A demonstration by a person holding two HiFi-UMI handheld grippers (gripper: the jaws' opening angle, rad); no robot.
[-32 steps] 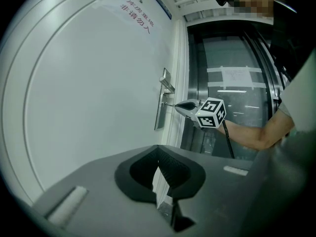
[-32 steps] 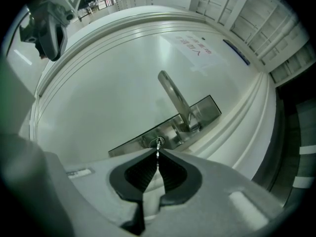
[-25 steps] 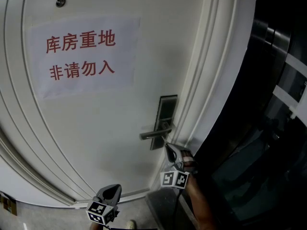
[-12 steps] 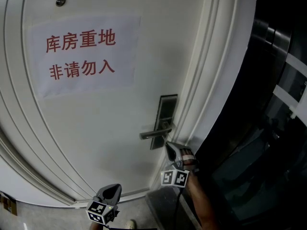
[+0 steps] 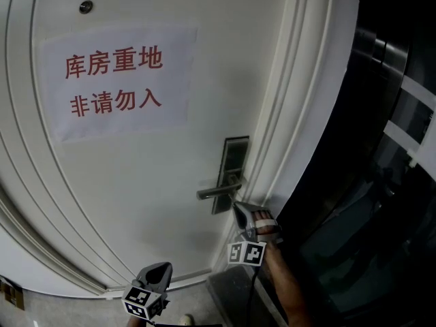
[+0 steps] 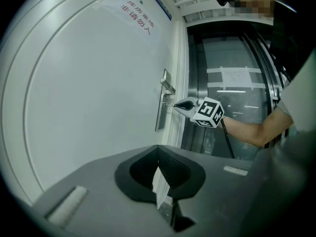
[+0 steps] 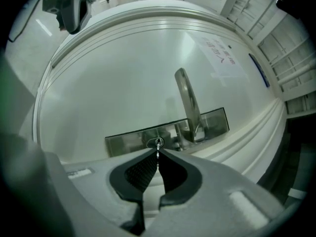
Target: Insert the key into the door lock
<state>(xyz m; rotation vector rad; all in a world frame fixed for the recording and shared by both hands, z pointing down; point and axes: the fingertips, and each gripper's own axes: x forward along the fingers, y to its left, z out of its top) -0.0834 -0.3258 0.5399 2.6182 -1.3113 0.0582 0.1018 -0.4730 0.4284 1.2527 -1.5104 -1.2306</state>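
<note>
A white door carries a dark metal lock plate (image 5: 236,157) with a lever handle (image 5: 218,191). My right gripper (image 5: 237,207) points level at the plate just below the handle, shut on a small silver key (image 7: 158,153). In the right gripper view the key's blade reaches into the round keyhole (image 7: 158,142) of the lock plate (image 7: 123,141), next to the handle (image 7: 187,100). The left gripper view shows the right gripper (image 6: 177,104) from the side, the key (image 6: 169,104) bridging to the plate (image 6: 160,113). My left gripper (image 5: 158,271) hangs low and away from the door, shut and empty (image 6: 158,149).
A paper sign with red characters (image 5: 114,80) hangs on the door above the lock. The white door frame (image 5: 300,114) runs along the right of the lock, with dark glass panels (image 5: 395,148) beyond it. A person's forearm (image 6: 252,130) holds the right gripper.
The right gripper has rolled a little about its own line while staying at the keyhole with the key. The left gripper has not moved.
</note>
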